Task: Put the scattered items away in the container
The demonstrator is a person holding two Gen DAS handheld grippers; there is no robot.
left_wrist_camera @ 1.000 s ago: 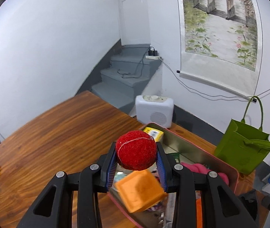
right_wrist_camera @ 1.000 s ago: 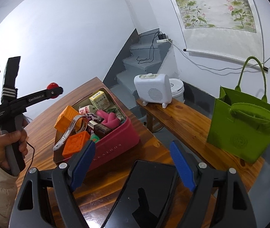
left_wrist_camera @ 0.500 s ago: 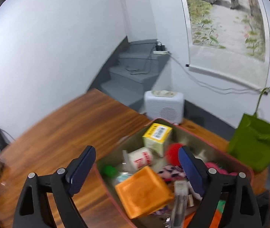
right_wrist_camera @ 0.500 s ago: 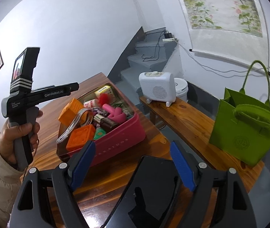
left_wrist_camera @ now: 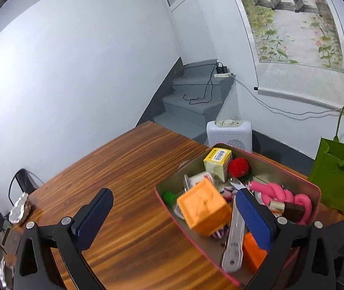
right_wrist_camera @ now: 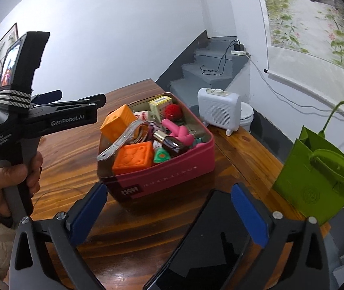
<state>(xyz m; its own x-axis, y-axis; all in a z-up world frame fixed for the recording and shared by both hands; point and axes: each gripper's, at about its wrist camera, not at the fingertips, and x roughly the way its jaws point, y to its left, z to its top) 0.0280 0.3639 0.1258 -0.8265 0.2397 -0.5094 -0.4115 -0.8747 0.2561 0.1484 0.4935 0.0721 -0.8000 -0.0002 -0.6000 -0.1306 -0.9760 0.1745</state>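
Since a second ago the left gripper (left_wrist_camera: 172,215) has let go of the red ball (left_wrist_camera: 238,167): it was clamped between the pads, now the jaws stand wide and empty, and the ball sits in the far end of the tin (right_wrist_camera: 162,174), touching the yellow box (left_wrist_camera: 217,164). The left gripper has also shifted off to the tin's left side, over bare table (left_wrist_camera: 123,169). Right gripper (right_wrist_camera: 169,213) jaws are opening, wider than before, nothing between the pads; a dark phone (right_wrist_camera: 208,244) lies flat on the table under them. The tin is pink outside, metal inside, and crowded: two orange blocks, the top one (right_wrist_camera: 117,123) tilted on the pile, a pink knotted toy (right_wrist_camera: 178,130), a metal strip (right_wrist_camera: 121,140) sticking out over the near rim, and a small dark bottle (right_wrist_camera: 172,142). Around it: white heater (right_wrist_camera: 219,107) behind the tin, green bag (right_wrist_camera: 317,178) to its right on the bench. In the right view a hand (right_wrist_camera: 10,176) grips the left gripper's handle.
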